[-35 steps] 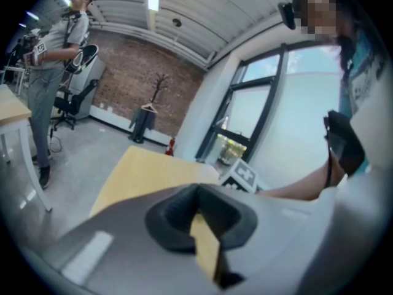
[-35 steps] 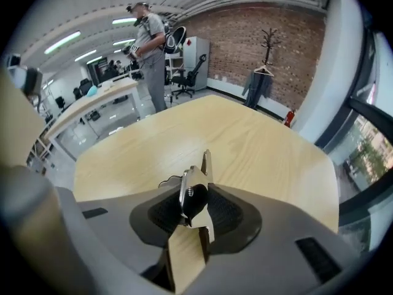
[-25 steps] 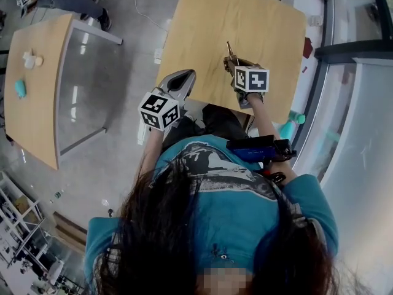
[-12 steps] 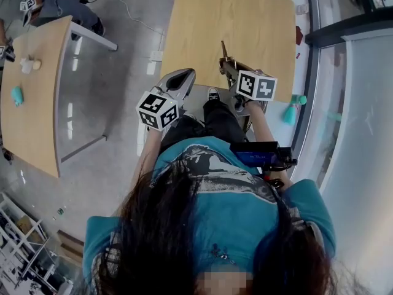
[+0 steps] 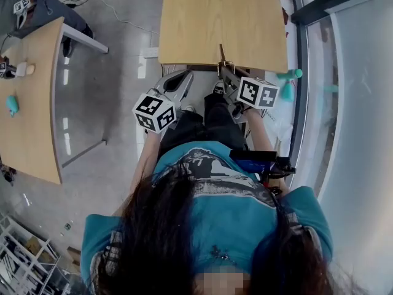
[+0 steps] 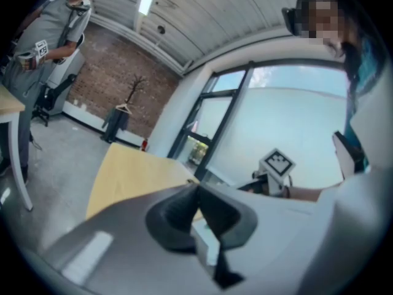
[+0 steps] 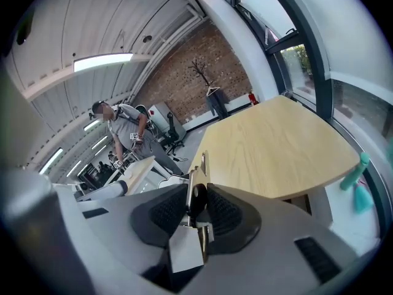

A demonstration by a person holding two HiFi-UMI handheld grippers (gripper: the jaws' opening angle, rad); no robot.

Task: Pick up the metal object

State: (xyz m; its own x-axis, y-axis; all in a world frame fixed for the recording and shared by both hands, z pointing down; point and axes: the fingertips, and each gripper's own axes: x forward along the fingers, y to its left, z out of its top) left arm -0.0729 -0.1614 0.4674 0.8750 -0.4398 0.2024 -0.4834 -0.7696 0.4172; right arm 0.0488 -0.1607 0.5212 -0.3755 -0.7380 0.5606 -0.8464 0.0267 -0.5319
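The tabletop (image 5: pixel 221 17) is pale, matt wood grain; metal object (image 7: pixel 200 165) dull silver, with a glossy black part; right gripper (image 7: pixel 196 195) smooth grey plastic, its pads (image 7: pixel 166 214) black and ribbed; floor (image 5: pixel 110 54) glossy grey; wall (image 7: pixel 184 85) rough brick.

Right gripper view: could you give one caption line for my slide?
Right gripper clamps a thin metal object, with a wooden table beyond.

My right tool (image 5: pixel 225 72): at the near edge of the pale wooden counter (image 5: pixel 215 17).
Thin flat metal object (image 5: pixel 221 53): between my right tool's jaws, its tip out over the counter.
My left tool (image 5: pixel 179 80): just left of the right one, before that edge.
Second wooden counter (image 5: pixel 31 103): well apart, far left.
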